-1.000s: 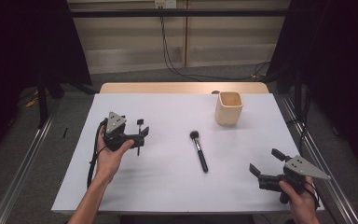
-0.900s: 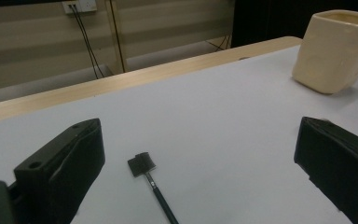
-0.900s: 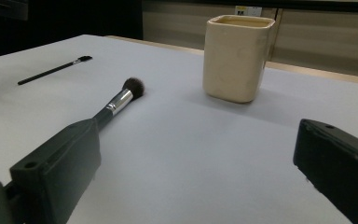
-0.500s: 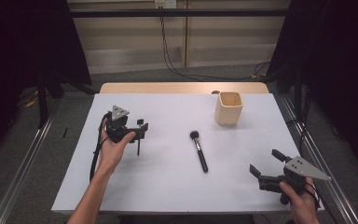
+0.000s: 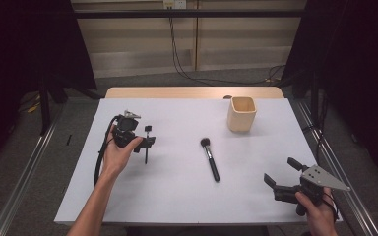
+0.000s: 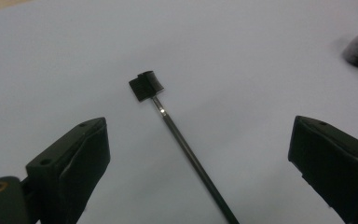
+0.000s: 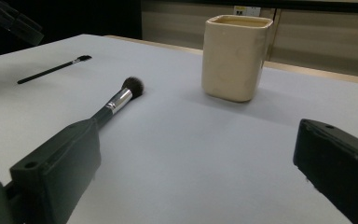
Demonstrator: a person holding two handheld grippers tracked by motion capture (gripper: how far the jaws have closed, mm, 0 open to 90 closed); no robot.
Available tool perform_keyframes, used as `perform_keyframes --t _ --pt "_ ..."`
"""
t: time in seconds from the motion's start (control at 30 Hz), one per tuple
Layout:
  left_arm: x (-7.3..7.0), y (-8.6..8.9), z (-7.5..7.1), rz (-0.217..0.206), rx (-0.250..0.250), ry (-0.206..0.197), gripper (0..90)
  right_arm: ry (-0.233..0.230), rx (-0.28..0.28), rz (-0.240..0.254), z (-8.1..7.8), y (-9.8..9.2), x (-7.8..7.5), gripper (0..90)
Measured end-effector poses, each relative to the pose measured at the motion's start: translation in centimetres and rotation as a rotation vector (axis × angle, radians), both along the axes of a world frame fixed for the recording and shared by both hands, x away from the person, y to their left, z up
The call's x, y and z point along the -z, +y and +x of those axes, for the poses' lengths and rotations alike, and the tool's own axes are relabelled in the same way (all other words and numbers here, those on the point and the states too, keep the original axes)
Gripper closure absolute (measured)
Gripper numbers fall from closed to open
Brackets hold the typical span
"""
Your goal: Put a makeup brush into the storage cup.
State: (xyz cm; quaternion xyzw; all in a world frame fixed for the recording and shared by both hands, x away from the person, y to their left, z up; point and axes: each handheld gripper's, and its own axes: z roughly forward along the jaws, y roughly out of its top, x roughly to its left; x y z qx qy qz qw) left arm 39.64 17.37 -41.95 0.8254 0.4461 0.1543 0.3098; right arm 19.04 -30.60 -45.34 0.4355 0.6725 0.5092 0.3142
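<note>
Left tongs [image 5: 147, 136] hover wide open, empty, over the thin brush [image 5: 146, 145]; right tongs [image 5: 282, 173] rest open, empty.

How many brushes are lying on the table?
2. The thin brush lies flat under the open left gripper. The round brush lies at the table's middle, nearer to the person than the cup. The cup's inside is hidden.

Left gripper [image 5: 146, 139] and right gripper [image 5: 281, 172] — jaws spread wide, each in one hand.
</note>
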Motion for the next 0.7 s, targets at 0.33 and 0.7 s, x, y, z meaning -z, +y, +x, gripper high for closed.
perform_keyframes --t 0.33,0.7 --pt "-1.0 -1.3 0.4 0.127 0.009 0.191 8.7 0.001 -0.007 -0.008 -0.1 0.2 -0.1 0.2" --pt "0.3 -1.7 1.1 0.194 -0.008 0.352 14.6 0.019 -0.014 -0.013 0.2 0.2 0.1 0.0"
